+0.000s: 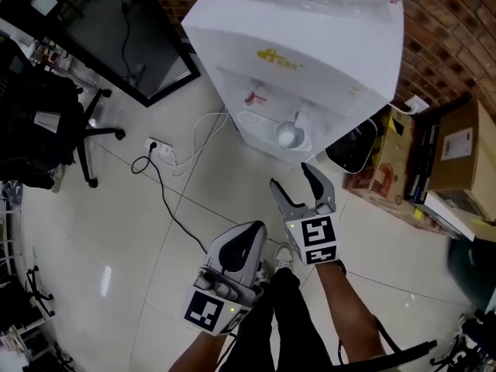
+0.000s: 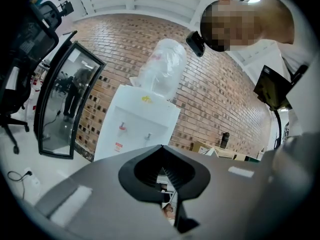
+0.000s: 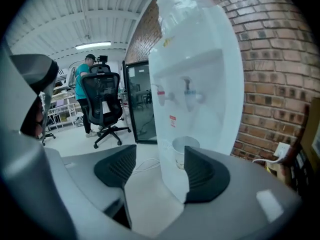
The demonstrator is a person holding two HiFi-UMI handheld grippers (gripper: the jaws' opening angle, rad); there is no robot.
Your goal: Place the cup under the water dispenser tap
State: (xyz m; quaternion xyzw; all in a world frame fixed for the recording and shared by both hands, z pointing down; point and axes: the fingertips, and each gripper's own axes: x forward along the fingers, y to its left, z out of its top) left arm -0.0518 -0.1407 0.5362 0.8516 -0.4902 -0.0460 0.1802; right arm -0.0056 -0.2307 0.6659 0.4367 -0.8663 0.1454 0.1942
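A white water dispenser (image 1: 310, 45) stands against the brick wall, with a clear bottle on top. A white cup (image 1: 290, 136) sits upright on its drip tray, below the right-hand tap (image 1: 299, 118). My right gripper (image 1: 292, 175) hangs in front of the dispenser, a short way back from the cup, open and empty. In the right gripper view the cup (image 3: 184, 149) shows beyond the spread jaws of my right gripper (image 3: 152, 171). My left gripper (image 1: 242, 242) is held lower and nearer my body, shut with nothing in it; my left gripper (image 2: 167, 181) faces the dispenser (image 2: 135, 129).
A power strip (image 1: 163, 152) with trailing cables lies on the tiled floor left of the dispenser. A black-framed glass panel (image 1: 116, 37) and an office chair (image 1: 46, 130) stand further left. Cardboard boxes (image 1: 457, 153) are stacked to the right. A person (image 3: 82, 84) stands far off.
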